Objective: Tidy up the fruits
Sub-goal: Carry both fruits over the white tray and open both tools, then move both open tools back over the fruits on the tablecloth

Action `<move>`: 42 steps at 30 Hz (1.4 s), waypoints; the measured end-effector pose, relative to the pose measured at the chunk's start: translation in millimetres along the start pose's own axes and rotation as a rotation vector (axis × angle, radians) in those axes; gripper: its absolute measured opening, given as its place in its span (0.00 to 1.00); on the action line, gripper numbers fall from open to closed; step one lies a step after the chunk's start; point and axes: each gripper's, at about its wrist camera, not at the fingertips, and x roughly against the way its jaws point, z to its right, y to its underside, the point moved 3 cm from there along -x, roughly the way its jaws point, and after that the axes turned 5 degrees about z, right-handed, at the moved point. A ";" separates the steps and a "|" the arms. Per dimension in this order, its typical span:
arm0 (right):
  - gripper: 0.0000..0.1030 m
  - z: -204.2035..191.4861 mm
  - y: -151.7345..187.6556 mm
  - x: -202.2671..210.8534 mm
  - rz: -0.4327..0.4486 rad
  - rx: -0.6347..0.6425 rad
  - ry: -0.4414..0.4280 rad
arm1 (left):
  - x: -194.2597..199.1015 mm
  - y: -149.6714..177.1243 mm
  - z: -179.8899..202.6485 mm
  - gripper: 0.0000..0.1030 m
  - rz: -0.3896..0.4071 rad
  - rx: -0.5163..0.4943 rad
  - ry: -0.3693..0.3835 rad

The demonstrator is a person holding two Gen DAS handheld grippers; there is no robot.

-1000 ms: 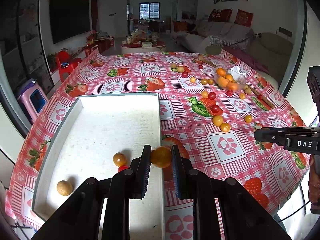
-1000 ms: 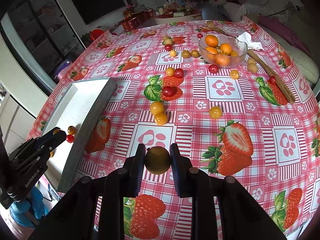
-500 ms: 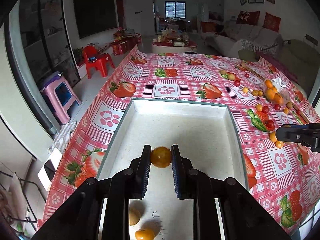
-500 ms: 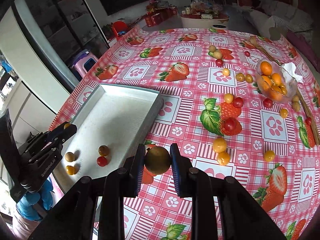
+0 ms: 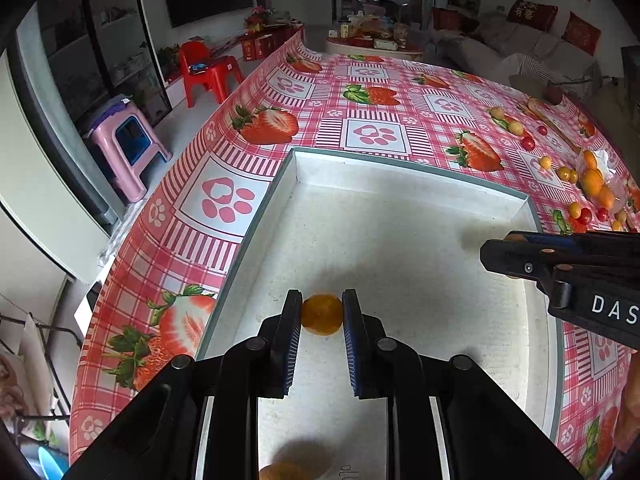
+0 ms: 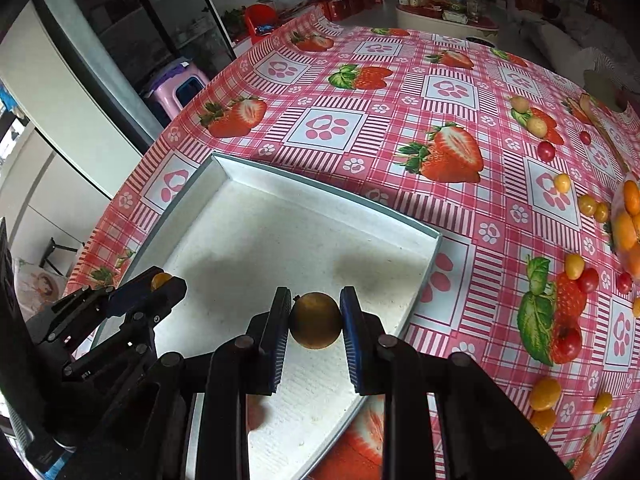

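My left gripper (image 5: 322,314) is shut on a small orange tomato (image 5: 322,315) and holds it over the near left part of the white tray (image 5: 400,176). My right gripper (image 6: 316,320) is shut on a round brown fruit (image 6: 316,321) over the tray's near right part (image 6: 320,184). The right gripper also shows in the left wrist view (image 5: 560,268), and the left gripper in the right wrist view (image 6: 160,284) with the tomato at its tip. Another orange fruit (image 5: 282,472) lies in the tray under the left gripper.
Loose yellow, orange and red fruits (image 6: 576,266) lie on the strawberry tablecloth (image 6: 332,128) right of the tray. A clear bowl of oranges (image 6: 630,220) stands at the far right. A pink stool (image 5: 128,144) and a red chair (image 5: 204,72) stand beyond the table's left edge.
Both grippers have moved left and further over the tray with their fruits. The right gripper has crossed the tray's right rim and come closer to the left one.
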 end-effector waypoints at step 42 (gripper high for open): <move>0.78 114.8 80.2 95.5 0.121 -0.178 0.077 | 71.3 -9.9 114.7 0.81 0.116 -0.216 0.082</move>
